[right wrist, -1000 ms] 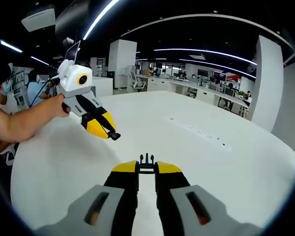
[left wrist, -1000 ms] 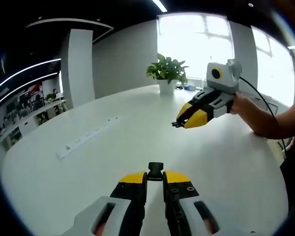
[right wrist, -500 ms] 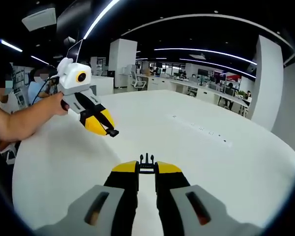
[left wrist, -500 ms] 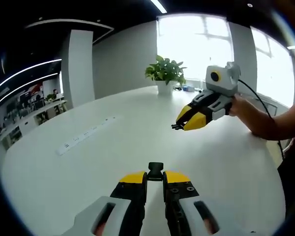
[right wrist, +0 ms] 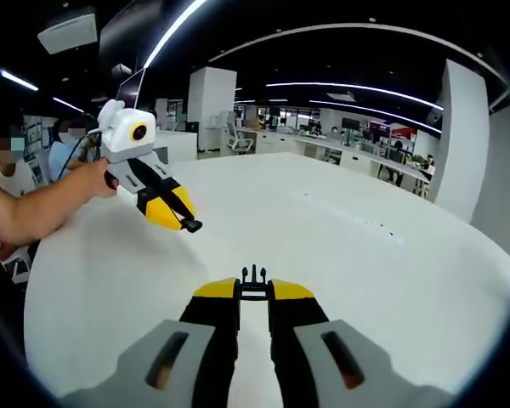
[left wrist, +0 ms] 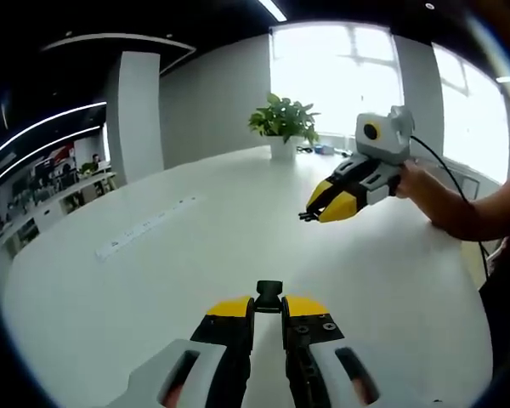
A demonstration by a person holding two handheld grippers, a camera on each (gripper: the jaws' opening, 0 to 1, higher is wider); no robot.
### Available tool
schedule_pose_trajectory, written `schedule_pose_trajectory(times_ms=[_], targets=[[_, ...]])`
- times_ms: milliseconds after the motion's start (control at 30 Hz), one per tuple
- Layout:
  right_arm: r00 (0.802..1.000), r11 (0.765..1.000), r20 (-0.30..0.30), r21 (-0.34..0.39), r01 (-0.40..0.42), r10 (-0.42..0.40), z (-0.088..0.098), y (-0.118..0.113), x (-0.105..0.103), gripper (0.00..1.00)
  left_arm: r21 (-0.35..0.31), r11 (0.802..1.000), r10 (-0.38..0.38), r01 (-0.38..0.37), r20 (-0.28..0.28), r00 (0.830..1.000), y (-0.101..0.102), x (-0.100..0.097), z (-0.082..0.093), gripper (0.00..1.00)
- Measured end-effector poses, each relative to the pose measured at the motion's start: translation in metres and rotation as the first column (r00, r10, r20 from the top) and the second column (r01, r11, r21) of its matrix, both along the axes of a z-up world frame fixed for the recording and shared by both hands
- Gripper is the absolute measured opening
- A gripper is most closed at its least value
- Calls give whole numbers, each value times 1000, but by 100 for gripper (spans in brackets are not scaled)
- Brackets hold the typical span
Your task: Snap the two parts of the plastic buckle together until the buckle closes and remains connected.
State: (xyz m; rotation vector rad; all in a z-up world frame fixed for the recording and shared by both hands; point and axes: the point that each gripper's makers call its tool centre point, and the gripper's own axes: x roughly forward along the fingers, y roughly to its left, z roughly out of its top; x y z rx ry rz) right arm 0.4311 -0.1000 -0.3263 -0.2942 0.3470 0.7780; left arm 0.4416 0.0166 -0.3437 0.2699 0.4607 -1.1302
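**Buckle halves apart, one in each gripper**

The buckle is in two small black plastic pieces. The socket half [left wrist: 269, 293] is a blocky little piece poking out just past the tips of the left gripper [left wrist: 268, 308], whose yellow-tipped jaws are pinched nearly together on it. The pronged half [right wrist: 253, 280], with thin tines sticking forward, sits right at the tips of the right gripper [right wrist: 253, 291], jaws likewise squeezed close around it.

Both grippers are held up over a big white table [left wrist: 161, 280], well apart from each other. From the left gripper view the right gripper shows ahead and off to the right, gripped by a hand [left wrist: 418, 183], its dark prongs just visible. From the right gripper view the left gripper is ahead-left, nose angled down.
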Motion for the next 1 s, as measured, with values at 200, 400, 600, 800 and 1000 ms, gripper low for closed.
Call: schedule_pose_trajectory(times_ms=[200, 400, 600, 800, 1000], targets=[[1000, 1000, -8, -8, 1, -2, -5, -2, -6, 11, 5, 1000, -7, 7, -8, 1000, 1, -7, -4, 11], [1000, 1000, -9, -5, 3, -3, -6, -4, -9, 11, 5, 1000, -8, 8, -14, 1000, 3, -12, -5, 11], [1000, 1000, -8, 2, -2, 2, -6, -9, -11, 11, -11, 1000, -8, 7, -11, 1000, 3, -18, -3, 11], [1000, 1000, -15, -6, 13, -13, -8, -15, -17, 11, 1, 1000, -12, 12, -9, 1000, 9, -25, -6, 11], [1000, 1000, -7, -11, 21, -21, -12, -16, -25, 11, -16, 999, -29, 29, -13, 999, 5, -31, -1, 11]])
